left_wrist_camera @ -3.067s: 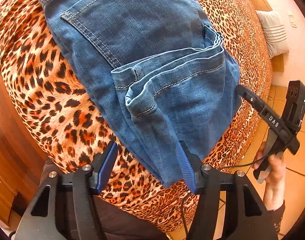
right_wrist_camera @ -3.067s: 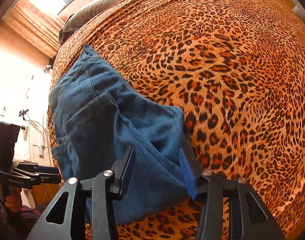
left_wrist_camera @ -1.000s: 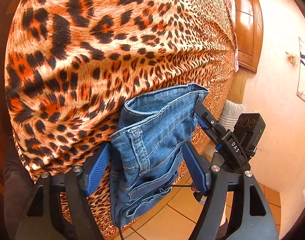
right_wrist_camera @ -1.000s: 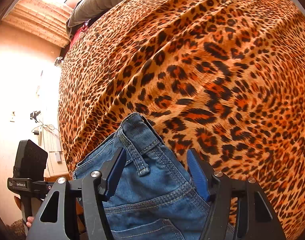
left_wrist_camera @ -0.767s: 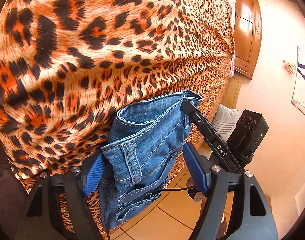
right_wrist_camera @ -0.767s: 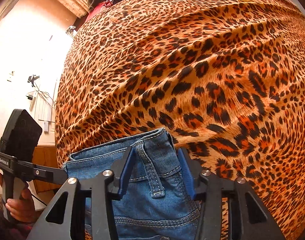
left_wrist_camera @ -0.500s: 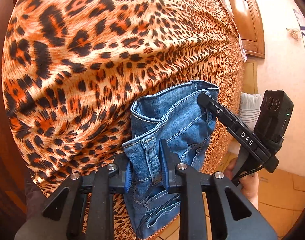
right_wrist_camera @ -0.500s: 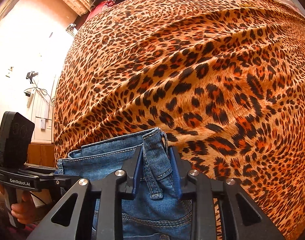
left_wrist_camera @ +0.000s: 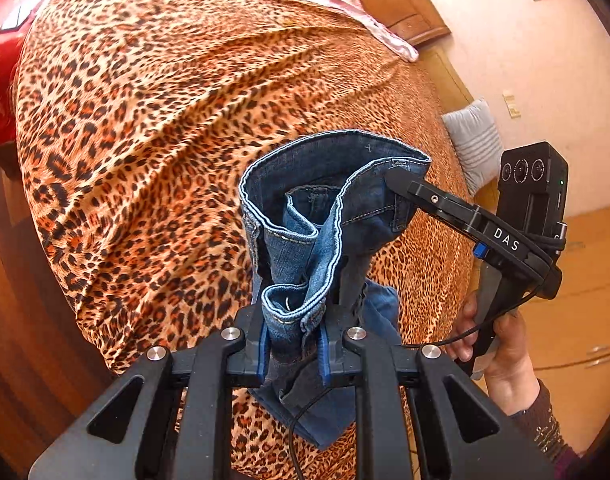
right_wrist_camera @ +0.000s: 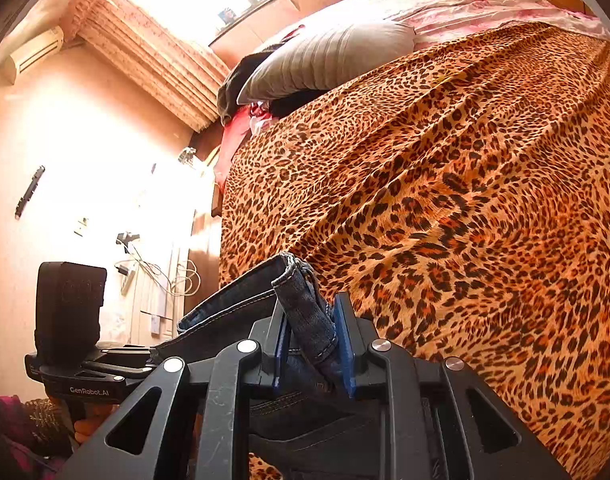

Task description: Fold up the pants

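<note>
My left gripper [left_wrist_camera: 293,344] is clamped on a bunched fold of the jeans' waistband [left_wrist_camera: 293,308], blue pads pressed into denim on both sides. My right gripper [right_wrist_camera: 315,350] is clamped on another part of the same waistband, a thick rolled edge of denim standing up between its pads. In the left wrist view the right gripper's fingertips [left_wrist_camera: 397,180] bite into the far corner of the waistband.

The blue jeans [left_wrist_camera: 329,208] hang between the two grippers, lifted above the leopard-print bedspread [left_wrist_camera: 153,120]. The waistband loops open at the top, inner side showing, and the rest of the denim droops below my left gripper near the bed's edge. Whether the lower part touches the bedspread, I cannot tell.

My right hand [left_wrist_camera: 501,344] grips the handle of its tool, just off the bed's side, over the tiled floor. In the right wrist view my left hand [right_wrist_camera: 85,420] is partly seen low at the left, under its tool.

A grey pillow [right_wrist_camera: 325,60] lies at the head of the bed. A second striped cushion [left_wrist_camera: 475,144] sits beyond the bed's far side.
</note>
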Action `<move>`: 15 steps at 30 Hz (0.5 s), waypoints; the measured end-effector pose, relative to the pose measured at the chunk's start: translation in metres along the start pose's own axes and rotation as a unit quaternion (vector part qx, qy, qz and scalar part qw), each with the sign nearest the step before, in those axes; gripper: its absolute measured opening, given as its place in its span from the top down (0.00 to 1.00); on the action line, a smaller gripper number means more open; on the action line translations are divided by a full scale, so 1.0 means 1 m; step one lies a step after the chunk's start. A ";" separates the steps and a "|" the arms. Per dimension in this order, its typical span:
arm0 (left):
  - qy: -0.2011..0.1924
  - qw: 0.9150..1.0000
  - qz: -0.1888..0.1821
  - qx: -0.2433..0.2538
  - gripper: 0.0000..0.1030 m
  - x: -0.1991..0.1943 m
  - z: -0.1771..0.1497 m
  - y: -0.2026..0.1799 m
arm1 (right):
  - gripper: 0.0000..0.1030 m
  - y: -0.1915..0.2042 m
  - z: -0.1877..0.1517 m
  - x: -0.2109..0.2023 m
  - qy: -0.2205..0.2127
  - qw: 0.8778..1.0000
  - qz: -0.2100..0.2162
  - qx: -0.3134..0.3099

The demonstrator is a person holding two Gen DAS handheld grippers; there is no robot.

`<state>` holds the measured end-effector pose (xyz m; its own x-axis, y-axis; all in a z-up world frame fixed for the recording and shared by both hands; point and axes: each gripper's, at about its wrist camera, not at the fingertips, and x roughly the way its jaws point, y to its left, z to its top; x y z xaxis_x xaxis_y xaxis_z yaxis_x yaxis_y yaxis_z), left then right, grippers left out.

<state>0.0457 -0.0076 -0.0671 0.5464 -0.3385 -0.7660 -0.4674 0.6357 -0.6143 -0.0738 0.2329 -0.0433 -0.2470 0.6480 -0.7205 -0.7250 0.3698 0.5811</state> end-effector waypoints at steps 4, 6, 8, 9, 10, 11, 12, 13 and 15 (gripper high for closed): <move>0.016 0.998 -0.007 0.068 0.85 0.004 -0.023 -0.046 | 0.79 -0.009 -0.040 -0.054 -0.048 0.998 0.021 0.035; 0.038 0.994 -0.018 0.096 0.85 0.013 -0.040 -0.065 | 0.79 -0.015 -0.066 -0.078 -0.068 0.996 0.027 0.054; 0.063 0.990 -0.022 0.126 0.84 0.026 -0.060 -0.081 | 0.79 -0.025 -0.097 -0.097 -0.088 0.993 0.030 0.079; 0.079 0.987 -0.023 0.139 0.84 0.034 -0.072 -0.088 | 0.78 -0.032 -0.114 -0.105 -0.097 0.990 0.030 0.095; 0.100 0.984 -0.025 0.148 0.84 0.045 -0.083 -0.093 | 0.76 -0.041 -0.132 -0.112 -0.105 0.988 0.030 0.113; 0.123 0.980 -0.028 0.154 0.83 0.057 -0.095 -0.097 | 0.75 -0.051 -0.149 -0.117 -0.110 0.985 0.028 0.134; 0.143 0.976 -0.023 0.161 0.83 0.072 -0.107 -0.099 | 0.75 -0.062 -0.168 -0.121 -0.112 0.981 0.023 0.155; 0.162 0.972 -0.012 0.170 0.82 0.087 -0.119 -0.101 | 0.74 -0.072 -0.185 -0.121 -0.110 0.979 0.015 0.173; 0.213 0.961 0.014 0.175 0.82 0.122 -0.142 -0.097 | 0.74 -0.093 -0.222 -0.120 -0.094 0.974 -0.027 0.207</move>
<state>0.0591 -0.2089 -0.1284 0.1685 -0.5233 -0.8353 -0.1745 0.8182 -0.5478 -0.1196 -0.0267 -0.0952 -0.0658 0.7157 -0.6953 -0.4035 0.6183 0.6745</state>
